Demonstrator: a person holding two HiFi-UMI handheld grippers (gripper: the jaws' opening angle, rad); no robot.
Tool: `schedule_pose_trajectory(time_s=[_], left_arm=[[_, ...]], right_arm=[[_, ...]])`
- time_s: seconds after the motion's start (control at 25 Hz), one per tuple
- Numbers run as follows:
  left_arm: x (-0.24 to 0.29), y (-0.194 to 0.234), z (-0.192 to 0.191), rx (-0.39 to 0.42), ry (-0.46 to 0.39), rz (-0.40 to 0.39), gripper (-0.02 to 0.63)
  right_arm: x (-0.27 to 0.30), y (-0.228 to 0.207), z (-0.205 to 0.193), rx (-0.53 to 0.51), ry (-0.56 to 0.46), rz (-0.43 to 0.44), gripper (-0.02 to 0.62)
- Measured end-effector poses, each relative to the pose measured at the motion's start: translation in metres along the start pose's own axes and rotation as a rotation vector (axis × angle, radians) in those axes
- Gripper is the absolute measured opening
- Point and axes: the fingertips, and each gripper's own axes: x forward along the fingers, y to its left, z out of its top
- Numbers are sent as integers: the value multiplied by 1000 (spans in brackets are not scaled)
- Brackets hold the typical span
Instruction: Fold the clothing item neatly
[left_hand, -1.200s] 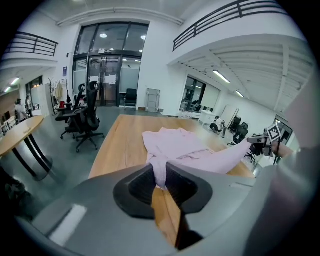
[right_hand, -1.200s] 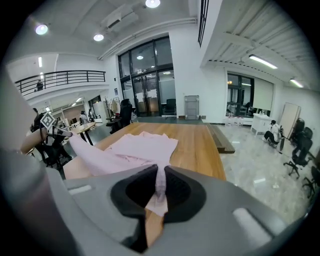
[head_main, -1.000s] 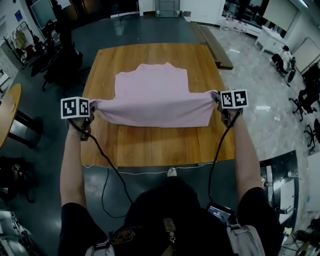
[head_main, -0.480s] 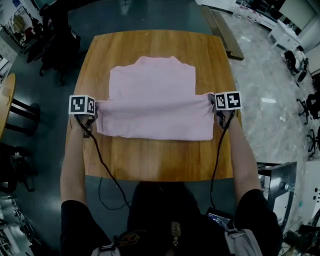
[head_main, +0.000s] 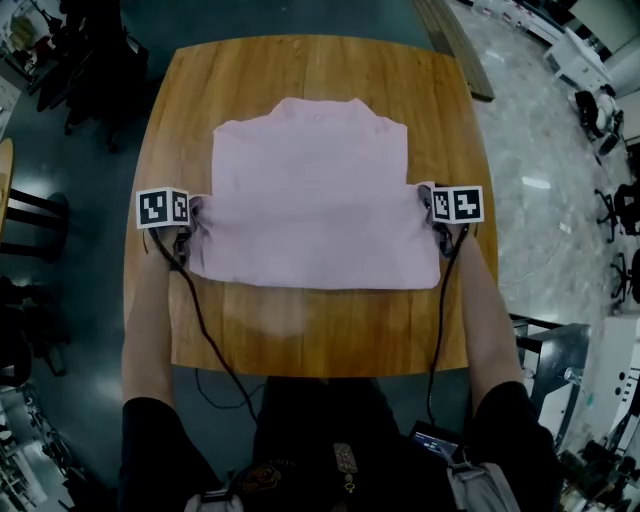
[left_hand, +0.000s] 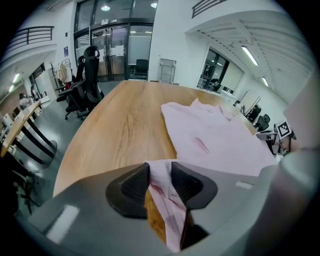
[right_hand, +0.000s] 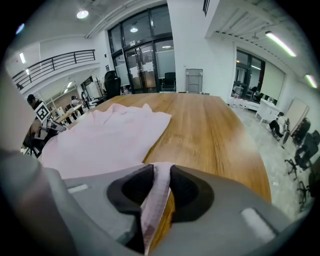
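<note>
One fold appears laid: the pink shirt (head_main: 315, 200) lies flat on the table (head_main: 300, 330). My left claw (head_main: 192, 228) and right claw (head_main: 436, 225) have just been opening, with shirt edges loose between their jaws. Further folds remain, in my judgement.

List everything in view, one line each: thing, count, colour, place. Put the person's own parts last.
Garment: one, pale pink, lying flat on the table's middle.
Table: one, brown wood, under the garment.
Office chairs: several, black, on the floor around the table.
Cables: two, black, trailing from the tongs towards the person.
Arms: two, black short sleeves, reaching over the table's near edge.
Left tongs: one, grey with black pads, at the garment's left edge; jaws have just been opening, cloth between them.
Right tongs: one, same colours, at the right edge; jaws likewise just opening, cloth between.
</note>
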Motion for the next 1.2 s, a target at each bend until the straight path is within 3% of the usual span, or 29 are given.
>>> schedule_pose_trajectory(time_s=[0.12, 0.24, 0.28, 0.32, 0.36, 0.4, 0.56, 0.8, 1.04, 1.2], left_arm=[[7, -2, -5, 51, 8, 22, 149], [-6, -5, 6, 46, -63, -27, 172], [-13, -9, 10, 32, -101, -62, 202], [-21, -14, 12, 22, -137, -92, 271], [-29, -16, 13, 23, -163, -102, 371], [-37, -16, 12, 32, -177, -91, 382], [-61, -14, 0, 40, -187, -25, 382], [-73, -25, -53, 57, -138, -15, 382], [-78, -27, -111, 12, -96, -123, 382], [-73, -33, -129, 22, -88, -184, 382]], right_arm=[[9, -1, -12, 0, 22, -21, 95], [9, -2, -8, 8, -13, -32, 112], [6, -4, -4, 13, -35, -34, 132], [2, -7, -2, 19, -57, -36, 223], [-4, -9, 0, 23, -74, -34, 253], [-9, -9, 2, 23, -85, -29, 253], [-32, -3, 9, -4, -136, 4, 253], [-74, 17, -4, -33, -203, 56, 253], [-100, 43, -70, -22, -143, 105, 253], [-104, 55, -109, 44, -100, 114, 253]])
